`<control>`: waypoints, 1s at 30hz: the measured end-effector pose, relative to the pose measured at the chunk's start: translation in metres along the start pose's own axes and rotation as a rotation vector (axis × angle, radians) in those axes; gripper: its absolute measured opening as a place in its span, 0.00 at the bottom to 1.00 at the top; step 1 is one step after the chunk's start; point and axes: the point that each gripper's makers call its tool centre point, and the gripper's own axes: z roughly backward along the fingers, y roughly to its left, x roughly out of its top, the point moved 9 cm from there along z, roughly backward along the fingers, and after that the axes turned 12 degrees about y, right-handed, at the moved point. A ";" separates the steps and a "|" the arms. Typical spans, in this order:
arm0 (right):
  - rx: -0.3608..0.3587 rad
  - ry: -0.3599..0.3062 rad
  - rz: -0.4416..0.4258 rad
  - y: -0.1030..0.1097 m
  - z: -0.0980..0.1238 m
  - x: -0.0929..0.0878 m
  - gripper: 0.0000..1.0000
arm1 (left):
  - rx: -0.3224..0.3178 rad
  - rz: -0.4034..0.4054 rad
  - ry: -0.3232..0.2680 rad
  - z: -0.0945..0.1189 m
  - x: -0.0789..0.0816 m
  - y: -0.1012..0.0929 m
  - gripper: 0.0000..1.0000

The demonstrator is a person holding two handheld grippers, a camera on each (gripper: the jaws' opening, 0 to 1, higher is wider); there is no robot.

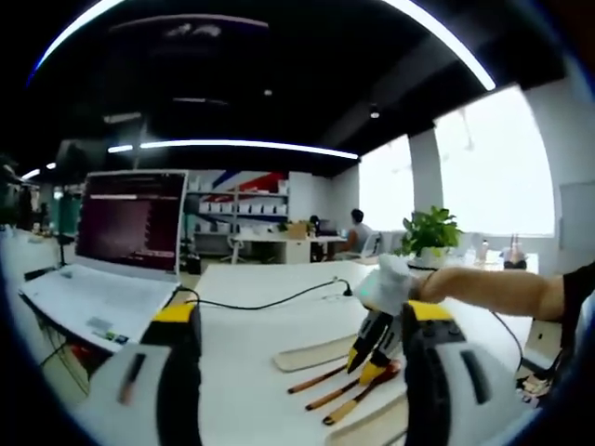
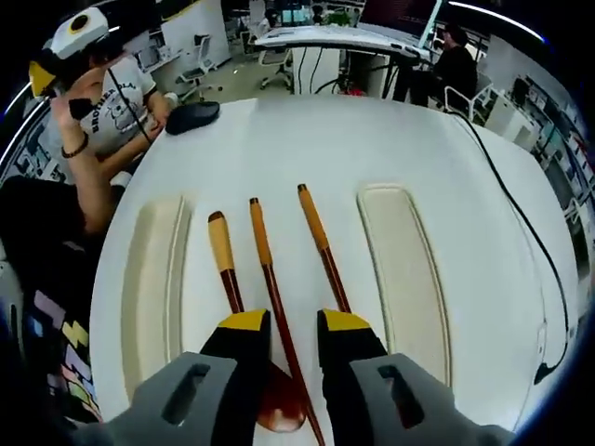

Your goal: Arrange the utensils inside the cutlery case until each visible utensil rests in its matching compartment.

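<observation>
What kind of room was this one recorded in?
Most likely an open-plan office: a laptop sits on the white table, seated people work at desks behind, and shelving lines the far wall.

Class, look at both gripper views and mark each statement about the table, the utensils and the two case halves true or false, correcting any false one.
1. Three utensils lie side by side between two case halves. True.
2. The right gripper grips a utensil. False: its jaws stand open, straddling the middle utensil.
3. An open laptop stands on the table. True.
4. The utensils rest inside the right-hand case half. False: they lie on the table beside it.
5. A black cable crosses the table. True.
</observation>
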 end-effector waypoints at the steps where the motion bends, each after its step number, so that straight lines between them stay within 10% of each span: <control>1: 0.003 -0.001 0.005 0.000 0.000 0.001 0.20 | 0.005 -0.001 -0.004 0.000 0.001 0.000 0.95; 14: -0.062 0.222 0.088 0.008 -0.001 0.023 0.10 | 0.053 0.015 0.006 0.004 -0.001 0.012 0.95; 30: -0.079 0.204 0.185 0.014 -0.001 0.023 0.02 | 0.077 0.021 0.009 0.008 -0.002 0.021 0.95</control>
